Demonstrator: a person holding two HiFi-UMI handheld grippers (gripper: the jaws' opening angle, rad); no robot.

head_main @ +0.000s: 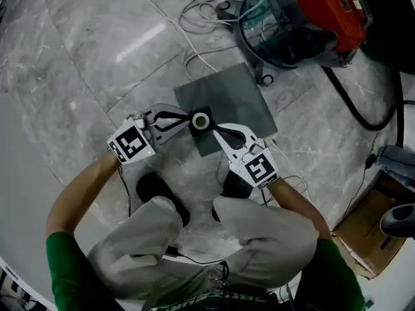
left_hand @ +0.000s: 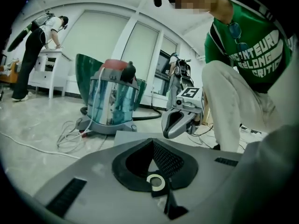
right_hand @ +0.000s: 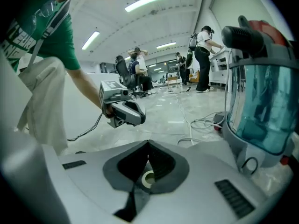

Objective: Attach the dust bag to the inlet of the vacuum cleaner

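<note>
**Collar pinched from both sides, inlet well apart**

Grippers came first in the head view, just beyond the crouched person's knees. The left gripper [head_main: 187,122] and the right gripper [head_main: 219,131] met tip to tip over the pale marble floor [head_main: 84,63]. Each gripper view showed its own jaws drawn together, with a thin dark edge of card apparently nipped between the pads. Just past the tips sat a white ring in a dark square collar [head_main: 201,120]. So both grippers seemed clamped on that collar, one from each side.

The collar sat near the left corner of the flat grey square dust bag [head_main: 237,99] on the person's side. The bag spread away from the person, smooth, thin and uncreased. Whether it lay on the floor or hung just above it could not be told.

Farther off stood the vacuum cleaner [head_main: 301,24], with a teal see-through drum on a grey wheeled base and an orange-red top. It was near the bag's far corner but apart from it, with loose white cable [head_main: 194,18] beside it and a black hose [head_main: 363,118] trailing off.

The step in hand looked like securing the collar. The next move would likely need the bag carried to the drum and the ring set squarely onto the inlet. No view showed that inlet clearly.
</note>
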